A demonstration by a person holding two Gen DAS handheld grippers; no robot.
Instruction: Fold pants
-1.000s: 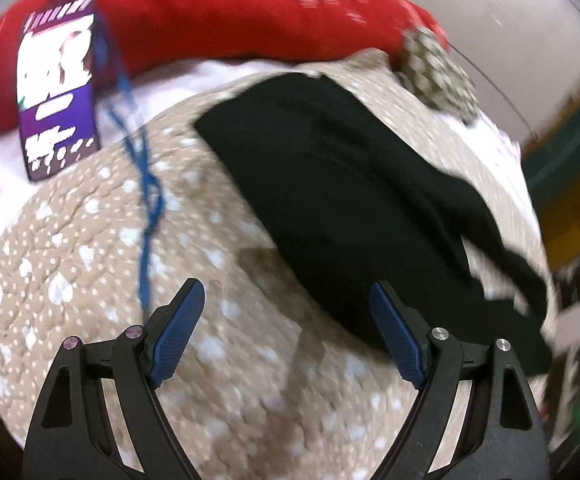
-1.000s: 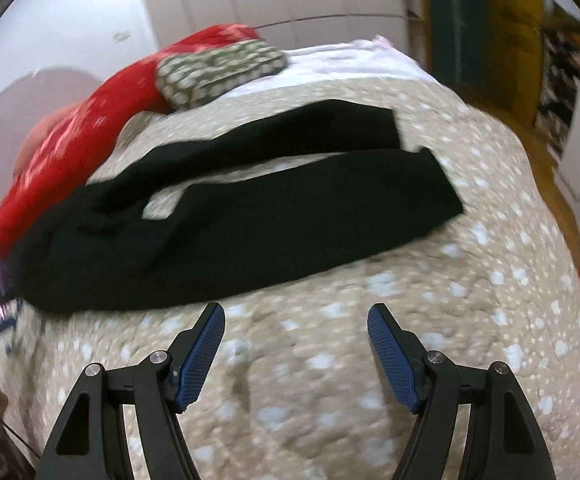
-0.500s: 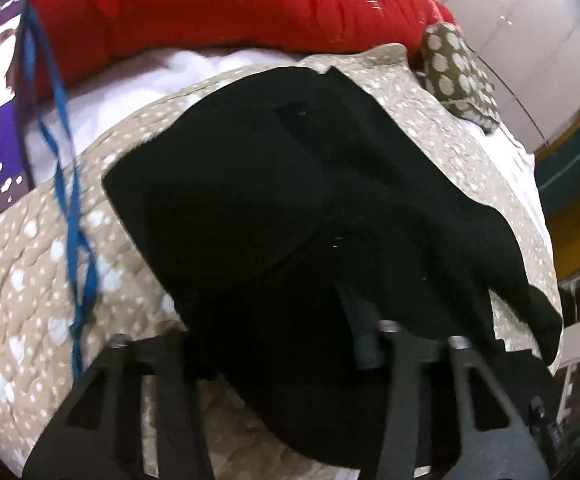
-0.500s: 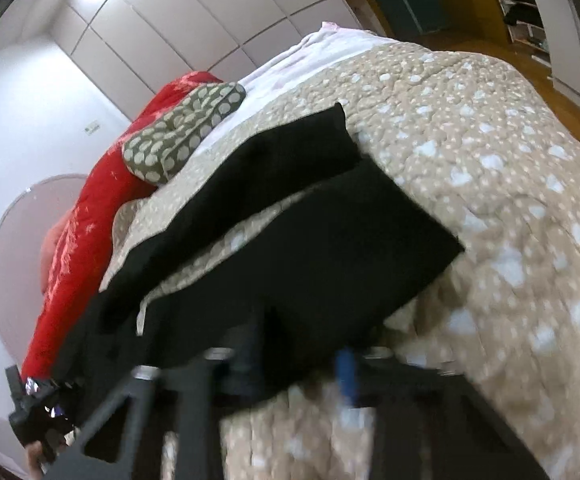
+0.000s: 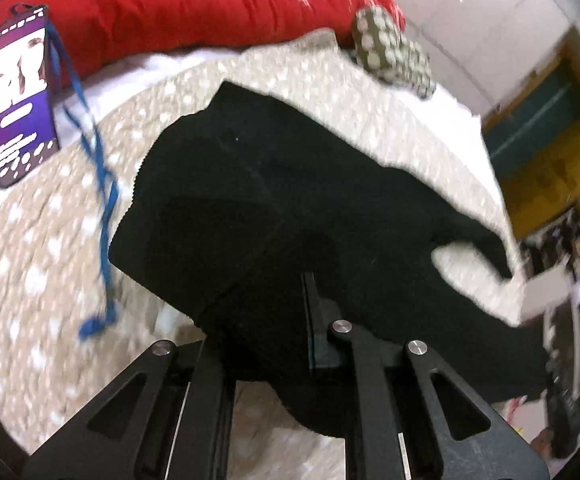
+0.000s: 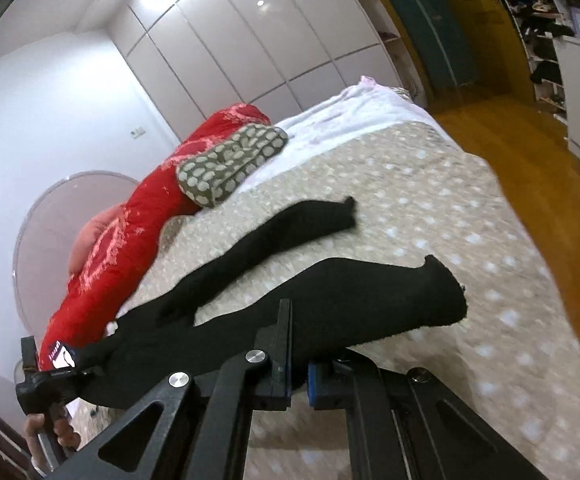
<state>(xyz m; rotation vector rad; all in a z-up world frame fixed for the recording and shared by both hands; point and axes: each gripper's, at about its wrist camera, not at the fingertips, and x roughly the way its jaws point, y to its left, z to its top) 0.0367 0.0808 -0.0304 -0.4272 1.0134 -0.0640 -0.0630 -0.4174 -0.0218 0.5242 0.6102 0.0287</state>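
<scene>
Black pants (image 5: 290, 184) lie on a beige white-dotted quilt (image 5: 42, 264). My left gripper (image 5: 274, 320) is shut on the waist end of the pants, lifted off the quilt; cloth covers its fingertips. My right gripper (image 6: 296, 360) is shut on the near leg of the pants (image 6: 370, 300), close to its hem, raised above the quilt (image 6: 470, 240). The far leg (image 6: 290, 228) still rests on the quilt. The left gripper also shows in the right wrist view (image 6: 50, 376).
A red duvet (image 5: 170, 4) and a green dotted pillow (image 5: 390, 52) lie along the far side of the bed. A purple tag on a blue lanyard (image 5: 18, 96) hangs at left. Wooden floor (image 6: 530, 140) and shelves lie beyond the bed's edge.
Both grippers were open above the quilt, then moved onto the pants and shut. Now the near edge of the pants is lifted off the quilt.
</scene>
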